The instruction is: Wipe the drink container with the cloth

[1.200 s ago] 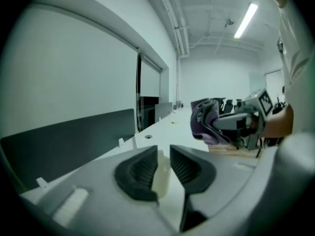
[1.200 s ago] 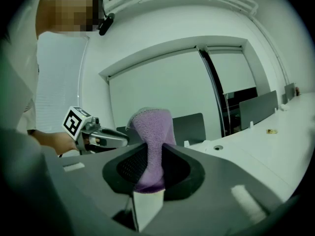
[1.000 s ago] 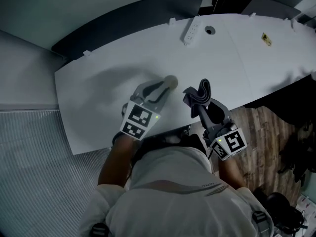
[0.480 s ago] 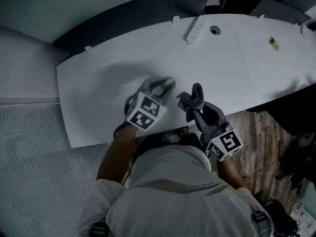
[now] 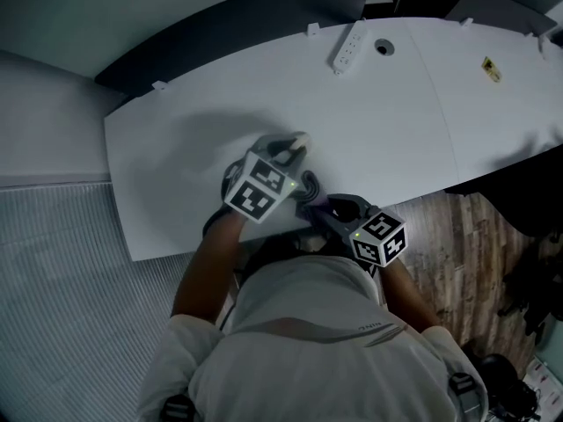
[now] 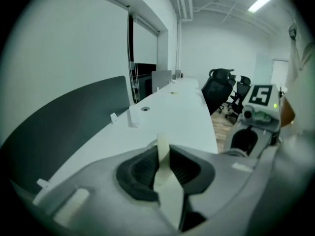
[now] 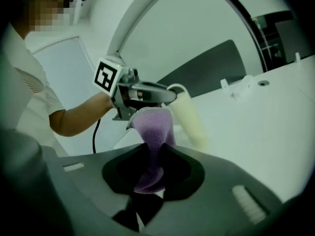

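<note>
Clearly the pale cream drink container [image 7: 189, 117] sits at the tip of the left claw [image 5: 283, 154], slanting down and away from it above the white bench [image 5: 387, 112]. That claw's jaws are closing, with a narrow cream part of the container pinched between their dark pads. Just on the near side of the left claw, the right claw [image 7: 152, 167] is clenched on the purple cloth [image 7: 153, 127]. The cloth bunches up out of its jaws and stands close beside the container; whether the two touch I cannot tell. The right claw's marker cube [image 5: 378, 240] hangs over the bench's near edge, close to the person's light shirt [image 5: 308, 323]. Well beyond both claws, at the far edge of the bench, lie a white power strip [image 5: 349, 49] and a round cable hole [image 5: 383, 48], backed by a dark partition panel [image 5: 229, 20]. Far off to the right of the claws a small yellow sticker [image 5: 492, 70] marks the benchtop. Wooden flooring [image 5: 475, 236] shows beside the right claw, and black office chairs [image 6: 221, 85] stand along the bench's far end.
</note>
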{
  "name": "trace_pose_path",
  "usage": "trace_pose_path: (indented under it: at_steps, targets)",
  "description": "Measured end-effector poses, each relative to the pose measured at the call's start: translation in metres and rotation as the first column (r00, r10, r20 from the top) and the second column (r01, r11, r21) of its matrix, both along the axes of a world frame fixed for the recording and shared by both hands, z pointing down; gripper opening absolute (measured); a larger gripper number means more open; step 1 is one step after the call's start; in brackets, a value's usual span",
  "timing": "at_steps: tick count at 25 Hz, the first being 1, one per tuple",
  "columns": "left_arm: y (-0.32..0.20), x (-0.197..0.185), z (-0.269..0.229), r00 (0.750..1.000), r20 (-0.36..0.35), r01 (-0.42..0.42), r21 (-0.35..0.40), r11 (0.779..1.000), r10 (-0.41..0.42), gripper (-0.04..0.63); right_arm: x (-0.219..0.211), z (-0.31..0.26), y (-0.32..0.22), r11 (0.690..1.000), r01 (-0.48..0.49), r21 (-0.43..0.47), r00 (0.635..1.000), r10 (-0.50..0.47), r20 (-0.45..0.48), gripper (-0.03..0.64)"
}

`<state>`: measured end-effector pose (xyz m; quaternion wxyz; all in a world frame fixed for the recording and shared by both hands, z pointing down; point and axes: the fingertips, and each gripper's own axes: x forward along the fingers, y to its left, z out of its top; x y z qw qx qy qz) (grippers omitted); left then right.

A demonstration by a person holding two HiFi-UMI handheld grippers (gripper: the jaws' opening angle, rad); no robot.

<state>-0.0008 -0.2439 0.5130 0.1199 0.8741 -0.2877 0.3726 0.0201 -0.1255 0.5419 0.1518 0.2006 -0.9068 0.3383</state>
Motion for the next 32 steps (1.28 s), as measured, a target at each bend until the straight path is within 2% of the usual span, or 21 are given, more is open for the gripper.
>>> trace_pose_path:
  at_steps: [3,7,11,15,20,23,32]
  targets:
    - [0.000,0.000,0.000,1.000,0.000,-0.003,-0.016,1.000,0.003,0.064,-0.026,0.015,0.004,0.997,0.072,-0.042,0.997,-0.072,0.005,0.087]
    - [0.000,0.001,0.000,1.000,-0.009,0.000,-0.025,1.000,0.000,0.064,-0.051,0.027,-0.013,0.994,0.050,-0.095,0.998,-0.045,0.053,0.086]
    - [-0.001,0.000,0.000,1.000,-0.012,0.003,-0.040,0.999,-0.004,0.064,-0.062,0.026,-0.045,0.992,-0.053,-0.111,0.993,0.064,0.097,0.086]
    - [0.000,0.001,0.000,1.000,-0.008,0.000,-0.046,0.999,0.000,0.064,-0.060,0.019,-0.065,0.976,-0.159,-0.147,0.971,0.182,0.156,0.086]
    - [0.001,0.000,-0.002,1.000,-0.015,0.005,-0.045,0.999,-0.006,0.064,-0.057,0.023,-0.076,0.927,-0.263,-0.268,0.916,0.327,0.231,0.087]
    - [0.001,0.001,-0.002,1.000,-0.010,0.000,-0.048,0.999,-0.001,0.064,-0.059,0.034,-0.079,0.902,-0.297,-0.313,0.904,0.372,0.213,0.087]
    - [0.000,0.001,0.000,1.000,-0.006,0.000,-0.052,0.999,0.000,0.064,-0.060,0.082,-0.085,0.859,-0.362,-0.362,0.911,0.408,0.057,0.087]
